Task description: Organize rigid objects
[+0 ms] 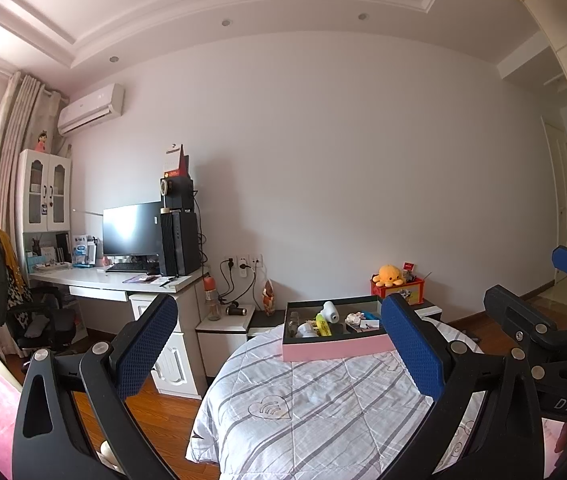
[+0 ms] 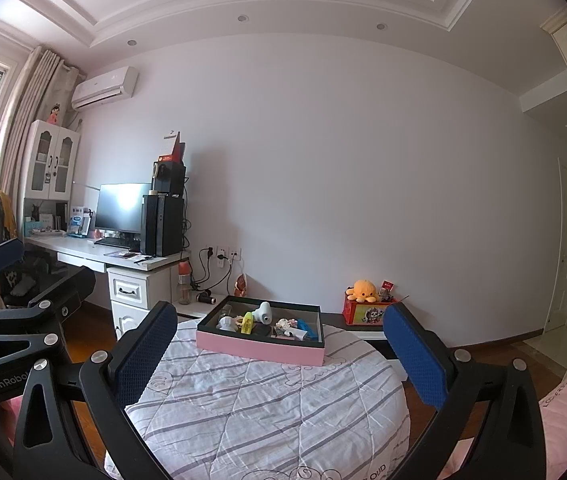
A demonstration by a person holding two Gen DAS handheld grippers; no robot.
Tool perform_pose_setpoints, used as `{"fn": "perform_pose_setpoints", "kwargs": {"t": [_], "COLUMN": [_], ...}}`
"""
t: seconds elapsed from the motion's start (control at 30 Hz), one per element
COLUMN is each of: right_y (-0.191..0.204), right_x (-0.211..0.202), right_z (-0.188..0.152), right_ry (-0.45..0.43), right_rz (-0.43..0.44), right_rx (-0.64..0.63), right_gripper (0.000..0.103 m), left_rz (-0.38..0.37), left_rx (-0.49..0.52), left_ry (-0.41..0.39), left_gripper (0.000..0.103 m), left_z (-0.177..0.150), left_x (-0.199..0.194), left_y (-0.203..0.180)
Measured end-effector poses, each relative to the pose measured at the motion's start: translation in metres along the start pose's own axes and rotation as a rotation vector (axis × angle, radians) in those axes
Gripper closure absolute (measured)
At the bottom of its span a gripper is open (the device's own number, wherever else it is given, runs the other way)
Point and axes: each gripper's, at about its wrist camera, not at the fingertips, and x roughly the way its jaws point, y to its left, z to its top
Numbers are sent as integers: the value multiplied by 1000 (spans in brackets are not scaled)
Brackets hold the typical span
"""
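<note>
A pink box with a dark inside [image 1: 335, 350] [image 2: 259, 348] sits at the far end of a quilt-covered round surface [image 1: 315, 408] [image 2: 267, 408]. It holds several small rigid things: a white thermometer-like device [image 2: 263, 312], a yellow highlighter [image 2: 247, 322], a blue item [image 2: 307, 328], a white item [image 1: 329, 311]. My left gripper [image 1: 283, 344] is open and empty, held above the quilt short of the box. My right gripper [image 2: 279, 352] is open and empty, also short of the box. Each gripper shows at the edge of the other's view.
A red box with an orange octopus plush [image 2: 363, 290] stands behind the pink box. A white desk [image 2: 95, 254] with monitor and computer tower is at the left, a low nightstand [image 1: 223, 328] beside it, and an office chair [image 1: 39, 320] further left. Wood floor surrounds the quilt.
</note>
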Motion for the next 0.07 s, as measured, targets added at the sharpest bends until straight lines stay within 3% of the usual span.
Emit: {"fn": "perform_pose_setpoints", "kwargs": {"t": [0.07], "right_y": [0], "right_x": [0], "right_z": [0], "right_ry": [0], "right_rz": [0], "right_rx": [0], "right_gripper": [0], "left_rz": [1], "left_rx": [0], "left_ry": [0], "left_gripper": [0], "left_z": [0], "left_x": [-1], "left_y": [1]}}
